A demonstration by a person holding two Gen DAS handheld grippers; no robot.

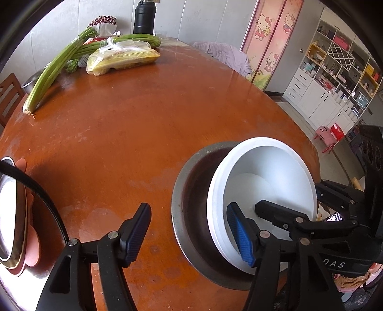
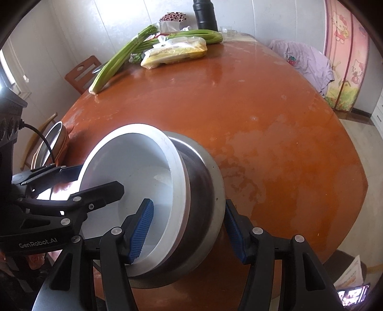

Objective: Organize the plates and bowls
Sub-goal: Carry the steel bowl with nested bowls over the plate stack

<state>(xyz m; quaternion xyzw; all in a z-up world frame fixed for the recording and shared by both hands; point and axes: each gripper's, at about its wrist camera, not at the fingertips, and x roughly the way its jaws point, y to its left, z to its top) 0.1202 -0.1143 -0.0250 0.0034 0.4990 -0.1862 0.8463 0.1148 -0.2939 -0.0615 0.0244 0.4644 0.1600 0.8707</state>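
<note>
A white bowl (image 1: 268, 172) sits nested inside a steel bowl (image 1: 189, 198) at the near edge of the round wooden table (image 1: 143, 114). Both also show in the right wrist view, the white bowl (image 2: 134, 153) and the steel bowl (image 2: 205, 177). My left gripper (image 1: 191, 234) is open, its right finger inside the white bowl and its left finger over bare table. My right gripper (image 2: 189, 229) is open with its fingers either side of the two bowls' near rims, one finger inside the white bowl. A stack of plates (image 1: 14, 215) lies at the left table edge.
Long green vegetable stalks (image 1: 55, 69), a bagged yellow package (image 1: 124, 57) and a black flask (image 1: 144, 18) lie at the far side of the table. Wooden chairs (image 2: 81, 71) stand at the left. A clothes-draped chair (image 2: 304, 59) stands at the far right.
</note>
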